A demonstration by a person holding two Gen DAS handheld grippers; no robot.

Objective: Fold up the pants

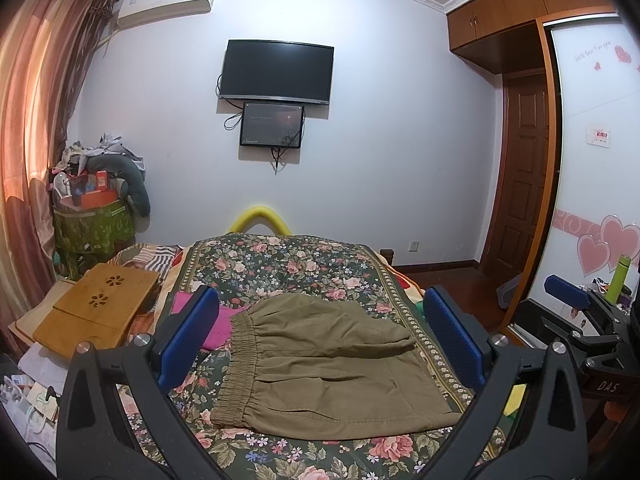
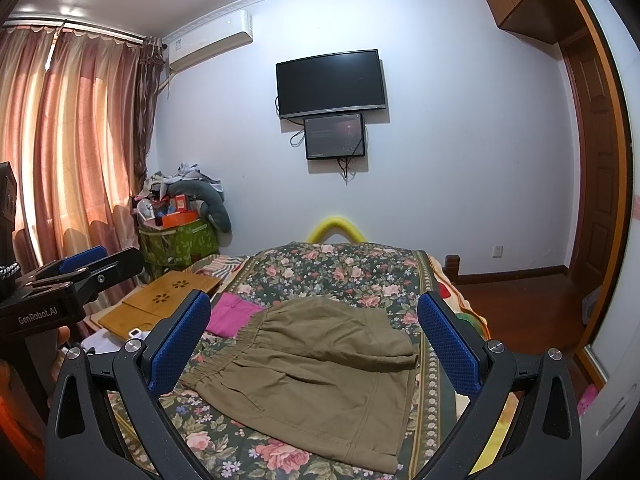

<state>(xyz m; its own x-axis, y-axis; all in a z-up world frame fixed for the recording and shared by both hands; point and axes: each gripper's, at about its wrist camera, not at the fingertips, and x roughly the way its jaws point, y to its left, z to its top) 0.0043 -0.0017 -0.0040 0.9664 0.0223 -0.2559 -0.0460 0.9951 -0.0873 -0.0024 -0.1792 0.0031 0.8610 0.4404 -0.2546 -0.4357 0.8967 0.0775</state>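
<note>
Left claw point(image 1: 320, 336) hangs with its blue pads spread wide, gripping nothing; right claw point(image 2: 314, 344) likewise. Between the pads, low and centre in both views, the olive pants point(image 1: 332, 364) lie folded on the floral quilt point(image 1: 280, 268), overlapping a pink cloth point(image 1: 220, 328).

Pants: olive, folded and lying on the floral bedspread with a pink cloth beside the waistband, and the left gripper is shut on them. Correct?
Not quite. The left gripper is open, its jaws spread wide and holding nothing, as the left wrist view shows. The olive pants do lie folded on the floral bedspread, the pink cloth beside the waistband.
</note>
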